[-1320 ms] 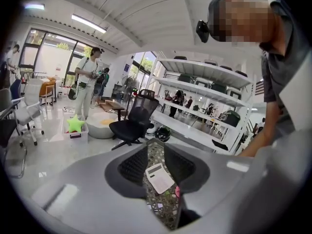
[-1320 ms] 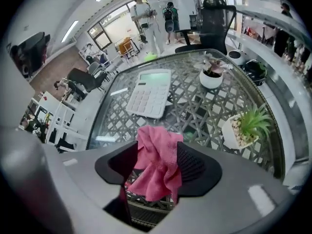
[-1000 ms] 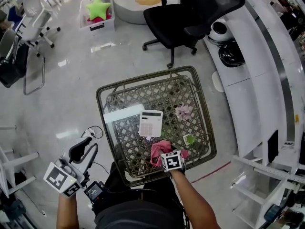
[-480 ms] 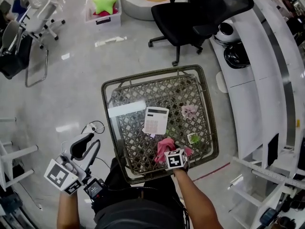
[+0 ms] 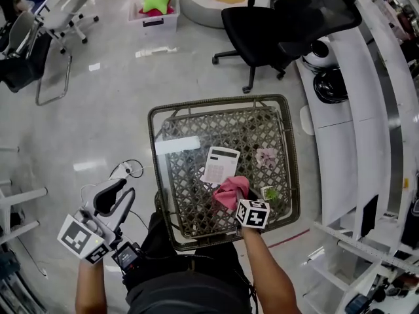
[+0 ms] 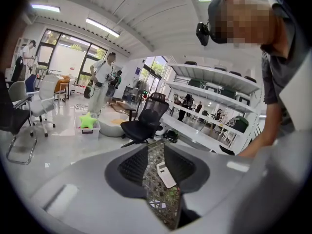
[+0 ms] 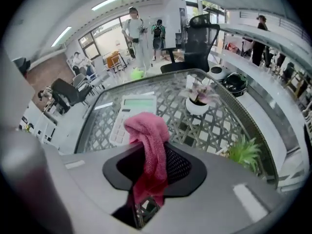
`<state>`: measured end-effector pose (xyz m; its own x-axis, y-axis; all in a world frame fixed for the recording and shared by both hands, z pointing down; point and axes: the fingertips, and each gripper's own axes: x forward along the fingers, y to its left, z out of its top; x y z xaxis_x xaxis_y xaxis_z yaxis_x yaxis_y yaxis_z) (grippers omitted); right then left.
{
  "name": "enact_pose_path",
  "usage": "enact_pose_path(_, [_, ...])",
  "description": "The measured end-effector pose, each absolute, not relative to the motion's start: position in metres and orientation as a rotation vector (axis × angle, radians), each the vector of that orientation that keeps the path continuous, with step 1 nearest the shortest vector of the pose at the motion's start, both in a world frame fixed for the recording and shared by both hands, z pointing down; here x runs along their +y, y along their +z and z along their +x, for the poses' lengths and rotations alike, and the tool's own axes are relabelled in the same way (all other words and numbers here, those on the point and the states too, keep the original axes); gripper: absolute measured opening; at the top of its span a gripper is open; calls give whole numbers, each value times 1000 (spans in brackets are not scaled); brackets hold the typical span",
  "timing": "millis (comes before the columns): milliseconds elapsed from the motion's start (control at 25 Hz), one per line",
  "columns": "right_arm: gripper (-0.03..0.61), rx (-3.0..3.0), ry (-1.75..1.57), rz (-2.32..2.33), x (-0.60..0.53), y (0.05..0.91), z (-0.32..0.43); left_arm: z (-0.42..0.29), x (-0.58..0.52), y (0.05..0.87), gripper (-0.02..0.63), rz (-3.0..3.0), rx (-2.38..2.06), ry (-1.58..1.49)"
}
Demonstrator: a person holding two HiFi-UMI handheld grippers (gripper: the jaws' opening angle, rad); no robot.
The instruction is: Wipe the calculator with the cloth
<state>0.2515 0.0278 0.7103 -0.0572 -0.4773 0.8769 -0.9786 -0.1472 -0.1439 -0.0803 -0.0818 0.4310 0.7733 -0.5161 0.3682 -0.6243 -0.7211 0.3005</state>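
Note:
A white calculator (image 5: 220,165) lies on the glass-topped wicker table (image 5: 159,150); it also shows in the right gripper view (image 7: 127,117) and, far off, in the left gripper view (image 6: 166,174). My right gripper (image 5: 238,197) hangs just above the table, its jaws closing, pads pressed on a pink cloth (image 5: 230,191). The cloth (image 7: 150,140) droops from the right gripper (image 7: 153,168) right beside the calculator's near end. My left gripper (image 5: 123,191) is off the table's left side, over the floor. Its jaws stand apart with nothing between them (image 6: 162,180).
A small white pot of pink flowers (image 5: 266,157) and a little green plant (image 5: 270,193) stand on the table's right half. A black office chair (image 5: 275,25) is beyond the table, a long white counter (image 5: 340,129) on the right, a cable (image 5: 127,170) on the floor.
My right gripper has closed on the pink cloth, lifted it off the table and carried it toward the calculator. My left gripper has shifted slightly over the floor.

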Motion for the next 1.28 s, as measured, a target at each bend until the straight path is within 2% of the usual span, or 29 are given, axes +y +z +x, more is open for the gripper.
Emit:
enact_pose_path(240, [95,-1645,1082,1783,-35,685,253,-102,-82,432,109,2535,-902,355])
enact_pose_path(680, [95,-1599,1012,1856,-96,706,244,-140,-83,441,109,2498,-958,355])
enact_pose_path(1080, [95,-1737,898,1601,-116,718,168,-156,-93,445,109,2480,-985,353])
enact_pose_path(1280, [95,-1796,687,1384,-115,728,161,-147,-96,457,109,2487,-993,355])
